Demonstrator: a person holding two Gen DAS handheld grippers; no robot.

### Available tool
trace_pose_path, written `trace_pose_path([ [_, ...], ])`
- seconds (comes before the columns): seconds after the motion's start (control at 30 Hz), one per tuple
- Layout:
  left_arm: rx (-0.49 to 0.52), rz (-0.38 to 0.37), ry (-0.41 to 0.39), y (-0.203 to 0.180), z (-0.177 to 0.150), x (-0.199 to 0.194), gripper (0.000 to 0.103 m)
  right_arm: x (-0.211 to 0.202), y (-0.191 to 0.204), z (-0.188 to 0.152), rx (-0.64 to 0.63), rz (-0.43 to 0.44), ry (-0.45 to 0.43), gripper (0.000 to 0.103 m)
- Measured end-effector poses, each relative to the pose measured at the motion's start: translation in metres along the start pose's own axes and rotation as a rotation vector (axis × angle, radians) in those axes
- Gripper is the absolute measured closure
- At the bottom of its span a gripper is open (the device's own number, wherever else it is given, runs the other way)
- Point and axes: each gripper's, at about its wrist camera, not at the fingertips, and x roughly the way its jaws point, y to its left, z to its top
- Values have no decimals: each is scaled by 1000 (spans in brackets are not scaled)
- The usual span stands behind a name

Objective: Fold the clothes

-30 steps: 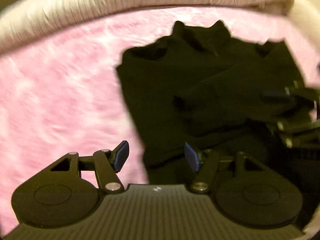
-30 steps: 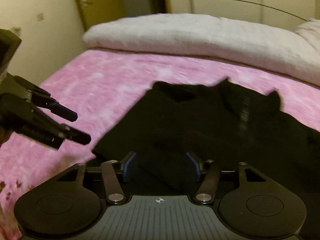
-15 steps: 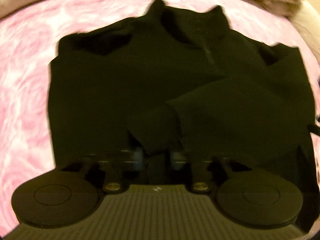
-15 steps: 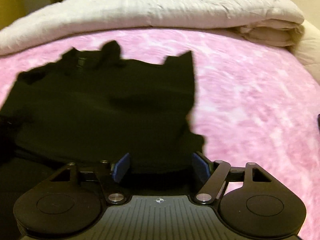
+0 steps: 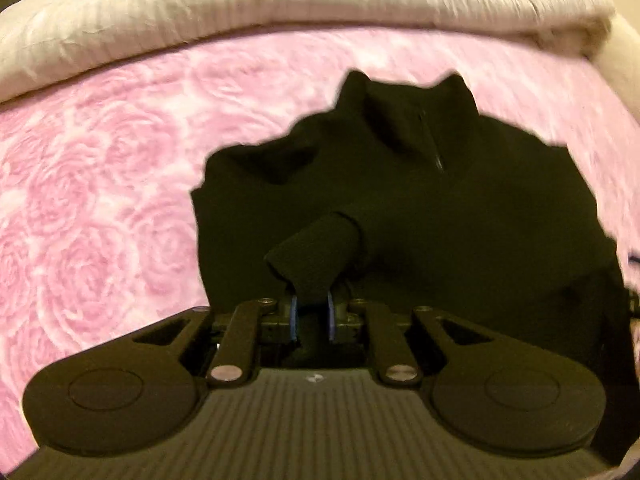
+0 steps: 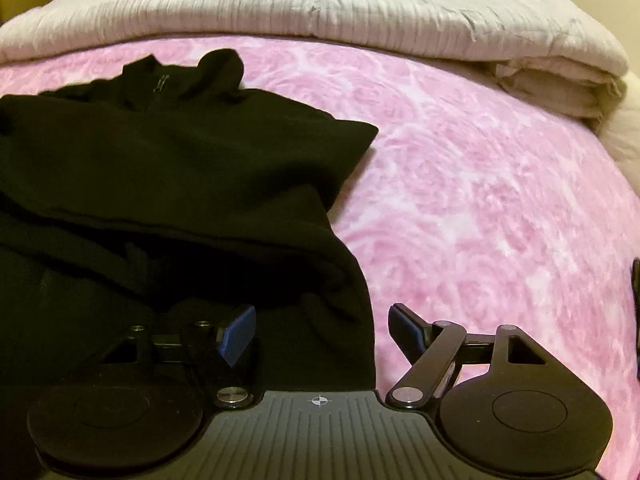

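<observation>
Two wrist cameras, both angled down at my bed.
Each looks forward along its tool, close over the top (image 5: 460, 208); both share it, the pink cover (image 6: 480, 200) and the quilt (image 5: 280, 8).

Bedroom: pink rose bedspread (image 6: 460, 184), folded quilt (image 6: 320, 4)

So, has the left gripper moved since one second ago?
Yes. The left gripper came in from the pink blanket beside the black pullover to over it, and now pinches the sleeve cuff.

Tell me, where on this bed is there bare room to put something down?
Bare pink blanket lies right of the black pullover, up to the folded white comforter; another patch lies on the pullover's other side. The crowded spot is the pullover itself.
</observation>
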Motion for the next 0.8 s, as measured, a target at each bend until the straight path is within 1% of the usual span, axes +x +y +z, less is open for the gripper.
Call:
trace_pose_path([
  [0.1, -11, 22, 7, 1, -9, -10, 93, 24, -2, 9, 2, 8, -36, 27],
  [0.17, -29, 43, 22, 5, -12, -13, 93, 32, -2, 9, -21, 8, -53, 27],
  [0.2, -38, 54, 31, 8, -13, -13, 93, 35, -3, 9, -46, -11, -66, 27],
  [0.23, -42, 60, 48, 10, -15, -10, 93, 36, -7, 9, -40, -46, -72, 27],
  [0.3, -22, 66, 80, 8, -19, 0, 93, 38, -20, 8, 7, -138, -76, 27],
  [0.33, -7, 71, 94, 6, -20, 6, 93, 39, -27, 7, 44, -136, -63, 26],
  [0.37, 8, 78, 102, 4, -22, 10, 93, 41, -29, 5, 50, -125, -44, 26],
  [0.4, 22, 84, 108, 1, -23, 13, 93, 42, -29, 3, 34, -126, -26, 26],
  [0.47, 22, 89, 106, 1, -25, 14, 93, 41, -28, 1, 5, -128, -20, 27],
  [0.53, 22, 87, 100, 4, -27, 14, 92, 43, -31, -1, 44, -89, 15, 26],
  [0.57, 14, 81, 109, 8, -28, 17, 92, 45, -34, -1, 67, -68, 35, 26],
  [0.67, -33, 45, 136, 22, -29, 26, 89, 44, -29, -4, 60, -70, 60, 26],
  [0.77, -43, 53, 121, 31, -30, 21, 82, 34, -23, -9, 73, -91, 93, 26],
  [0.8, -46, 59, 117, 33, -31, 19, 77, 29, -21, -11, 87, -98, 108, 26],
])
